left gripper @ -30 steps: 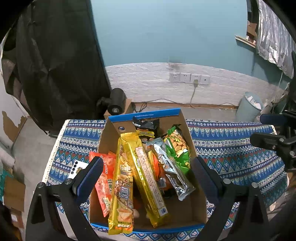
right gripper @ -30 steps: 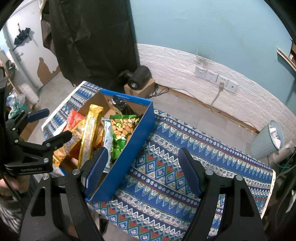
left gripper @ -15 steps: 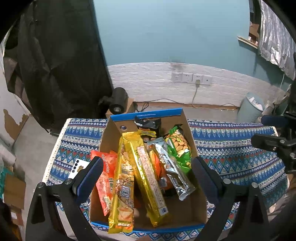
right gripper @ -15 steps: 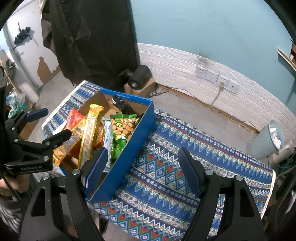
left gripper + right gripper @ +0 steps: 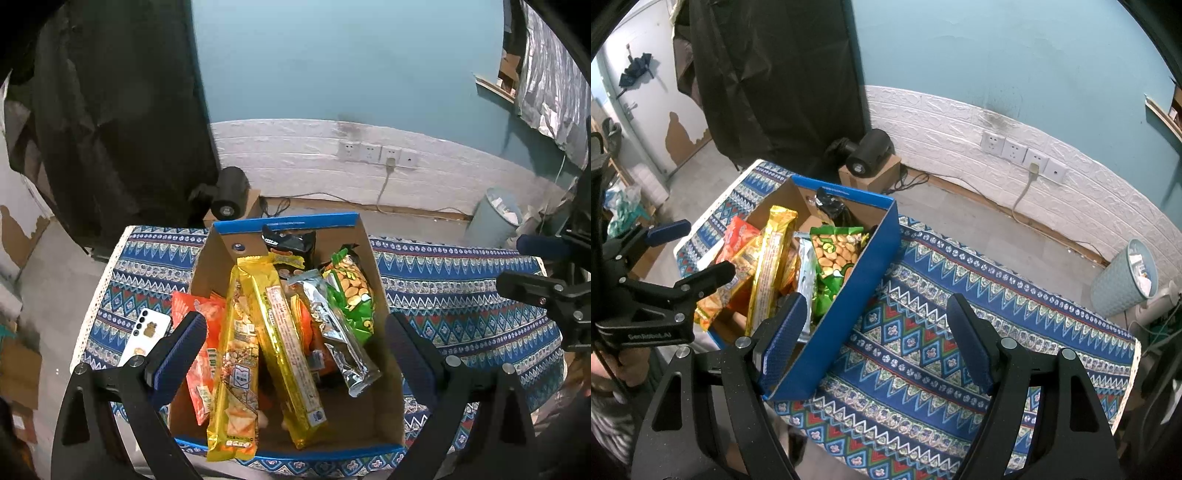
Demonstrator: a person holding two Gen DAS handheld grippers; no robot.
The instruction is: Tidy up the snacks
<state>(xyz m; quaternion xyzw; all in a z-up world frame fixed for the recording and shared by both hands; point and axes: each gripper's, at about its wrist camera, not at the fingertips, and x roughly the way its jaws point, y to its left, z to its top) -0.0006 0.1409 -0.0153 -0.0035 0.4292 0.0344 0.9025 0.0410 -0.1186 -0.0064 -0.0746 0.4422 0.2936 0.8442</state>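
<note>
A white phone (image 5: pixel 146 334) is seen beside the snack box (image 5: pixel 284 373) on the patterned bench (image 5: pixel 923 332); the box is framed by the left tongs (image 5: pixel 293 354), spread apart and empty, while the right tongs (image 5: pixel 875 339), equally parted, are held above its blue wall and bare cloth; a bin (image 5: pixel 1123 277) is visible beyond
</note>
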